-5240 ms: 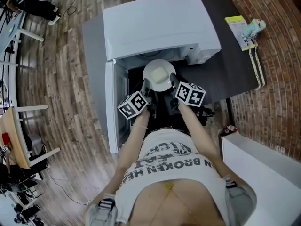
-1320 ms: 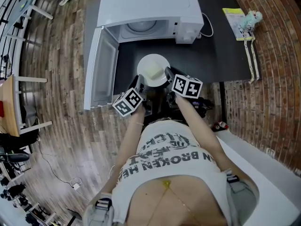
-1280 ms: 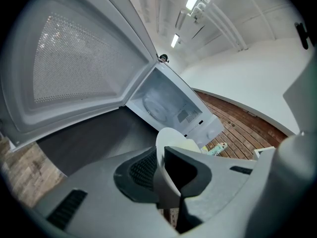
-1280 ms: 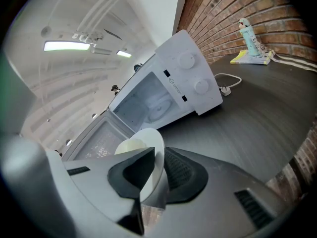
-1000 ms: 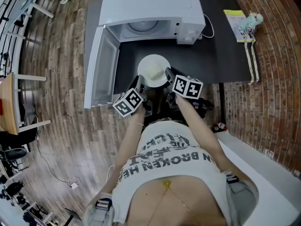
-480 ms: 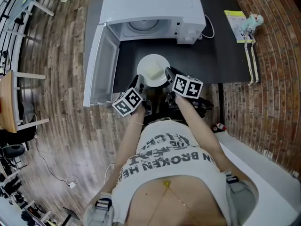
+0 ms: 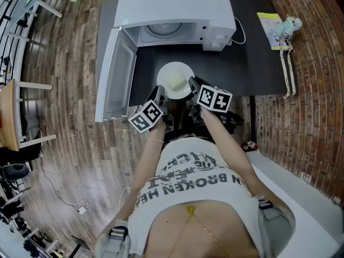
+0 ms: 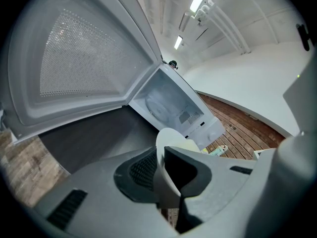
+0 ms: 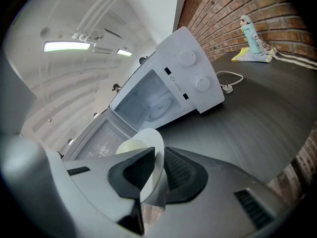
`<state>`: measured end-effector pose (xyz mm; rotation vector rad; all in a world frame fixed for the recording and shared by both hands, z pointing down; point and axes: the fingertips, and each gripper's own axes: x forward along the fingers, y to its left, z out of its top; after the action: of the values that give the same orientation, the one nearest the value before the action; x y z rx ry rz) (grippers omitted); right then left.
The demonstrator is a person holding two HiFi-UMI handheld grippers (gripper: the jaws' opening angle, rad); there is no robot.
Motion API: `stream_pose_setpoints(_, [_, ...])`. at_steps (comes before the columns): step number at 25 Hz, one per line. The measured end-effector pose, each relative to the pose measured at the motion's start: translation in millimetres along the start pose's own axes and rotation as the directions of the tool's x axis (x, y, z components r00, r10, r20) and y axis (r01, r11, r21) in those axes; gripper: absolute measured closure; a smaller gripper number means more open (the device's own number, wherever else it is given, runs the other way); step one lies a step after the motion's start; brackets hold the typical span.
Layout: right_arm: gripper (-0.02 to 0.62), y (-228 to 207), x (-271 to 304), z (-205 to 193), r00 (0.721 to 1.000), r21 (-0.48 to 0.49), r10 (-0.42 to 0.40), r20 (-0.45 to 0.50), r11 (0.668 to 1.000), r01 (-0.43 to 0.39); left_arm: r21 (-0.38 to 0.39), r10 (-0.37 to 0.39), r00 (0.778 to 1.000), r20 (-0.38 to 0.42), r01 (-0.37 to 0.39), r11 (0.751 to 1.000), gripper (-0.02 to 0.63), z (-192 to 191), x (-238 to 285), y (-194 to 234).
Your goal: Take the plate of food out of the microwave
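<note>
Seen from above, your two bare forearms reach forward from your sides and angle in toward each other, the left forearm sloping right and the right forearm sloping left, so the tools meet at one white plate. The left tongs take the plate's near-left rim, with their marker cube tilted just behind them. The right tongs take the near-right rim, with their own cube just behind. In the left gripper view the two dark pads are pinched onto the thin edge of the plate, which stands upright between them. The right gripper view shows the same pinch from the other side, the rim caught between ribbed pads. A pale yellow mound of food sits on the plate. The plate is outside the microwave, in front of its open mouth and over the dark tabletop; no view shows whether it rests on the surface or hangs just above it. The microwave door swings wide to your left, and the round glass turntable shows inside the cavity. At the far right corner of the tabletop, well apart from the plate, a small pale green toy figure stands beside a yellow booklet, and a pair of white cords runs along the right edge. Wood-plank floor lies to your left.
</note>
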<state>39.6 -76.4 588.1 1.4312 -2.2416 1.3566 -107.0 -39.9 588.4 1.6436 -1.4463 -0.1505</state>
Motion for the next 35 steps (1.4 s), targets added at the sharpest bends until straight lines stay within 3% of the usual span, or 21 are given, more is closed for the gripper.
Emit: stream_pose_setpoints(35, [0.540,-8,5,3,1.000,0.009,0.008,-0.011,1.000,-0.008,-0.013,-0.005,1.000,-0.010,0.005,1.000,0.554,-3,11,-2])
